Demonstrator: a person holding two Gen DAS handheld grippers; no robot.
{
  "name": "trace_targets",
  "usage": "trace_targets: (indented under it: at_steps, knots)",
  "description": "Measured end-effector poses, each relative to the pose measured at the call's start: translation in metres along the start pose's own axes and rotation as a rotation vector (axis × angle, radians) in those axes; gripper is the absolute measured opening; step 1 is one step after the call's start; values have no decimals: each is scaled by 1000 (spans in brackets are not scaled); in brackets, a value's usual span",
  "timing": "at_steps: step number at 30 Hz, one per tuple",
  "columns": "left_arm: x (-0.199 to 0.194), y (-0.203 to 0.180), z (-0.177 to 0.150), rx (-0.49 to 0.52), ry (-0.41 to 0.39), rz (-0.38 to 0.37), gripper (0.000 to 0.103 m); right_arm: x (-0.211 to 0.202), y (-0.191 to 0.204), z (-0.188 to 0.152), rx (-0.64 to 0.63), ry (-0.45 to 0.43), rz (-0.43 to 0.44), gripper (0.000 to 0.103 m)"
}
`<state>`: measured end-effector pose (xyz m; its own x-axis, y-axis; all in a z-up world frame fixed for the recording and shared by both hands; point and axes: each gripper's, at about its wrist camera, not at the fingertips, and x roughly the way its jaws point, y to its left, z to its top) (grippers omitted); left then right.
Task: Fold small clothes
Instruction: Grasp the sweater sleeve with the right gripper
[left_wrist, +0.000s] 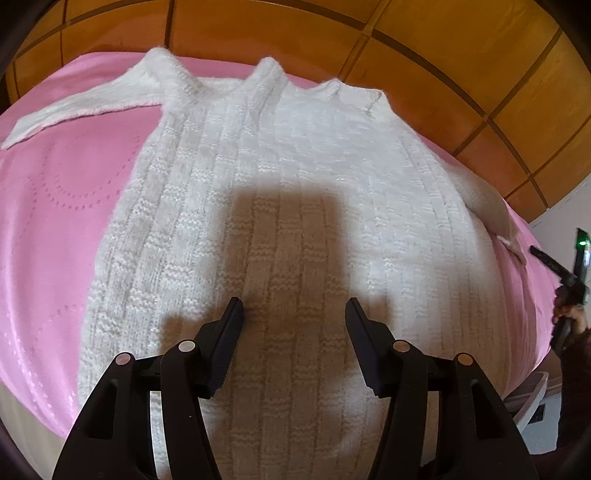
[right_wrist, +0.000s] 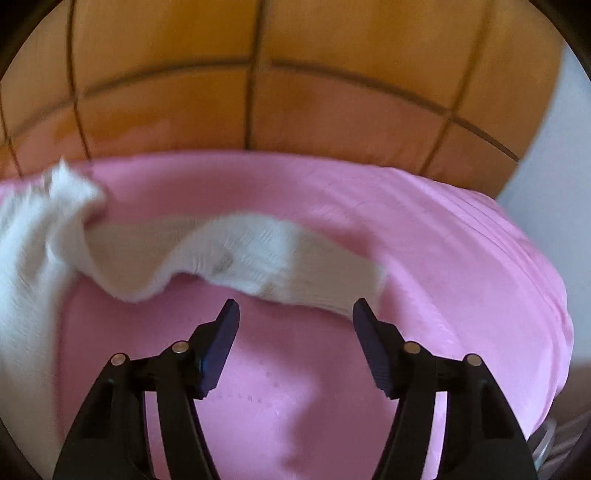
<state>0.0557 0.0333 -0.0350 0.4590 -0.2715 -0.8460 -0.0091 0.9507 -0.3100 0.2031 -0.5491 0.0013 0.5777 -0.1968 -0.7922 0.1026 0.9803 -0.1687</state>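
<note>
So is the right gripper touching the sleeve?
Apart. In the right wrist view the right gripper is open, nothing between its jaws; the sleeve lies just beyond its tips.

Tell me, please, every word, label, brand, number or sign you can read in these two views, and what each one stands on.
None: no readable text in either view.
The white sweater shows no legible tag.
The pink sheet bears only a dotted pattern.
The wooden headboard is plain.
The green light at the right edge is no sign.

Pink bedspread (left_wrist: 55, 229) on a bed, orange wooden panelled headboard (left_wrist: 258, 33) behind, pale wall (right_wrist: 554, 155) right
</note>
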Motion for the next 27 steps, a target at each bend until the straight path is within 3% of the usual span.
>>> trace_targets:
  at_steps: [5, 8, 10, 12, 13, 17, 21, 27]
  knots:
    - [6, -1, 3, -6, 11, 22, 56, 47, 16, -1, -133, 64, -60, 63]
    - [9, -3, 5, -3, 16, 31, 56, 62, 9, 5, -109, 59, -49, 60]
    - [11, -4, 5, -4, 19, 37, 56, 70, 3, 11, -78, 74, -20, 41]
    - [12, -4, 6, -6, 21, 40, 56, 73, 2, 15, -62, 82, -21, 11]
    - [12, -4, 6, -7, 21, 40, 56, 70, -1, 16, -43, 88, -22, 11]
    - [13, -4, 8, -8, 21, 36, 56, 36, -9, 19, -19, 59, -6, 9]
    - [14, -2, 9, -10, 20, 23, 58, -38, -26, 15, -18, -23, -11, 8]
    - [11, -1, 9, -14, 5, -5, 60, -121, -42, 1, -11, -36, 19, 8]
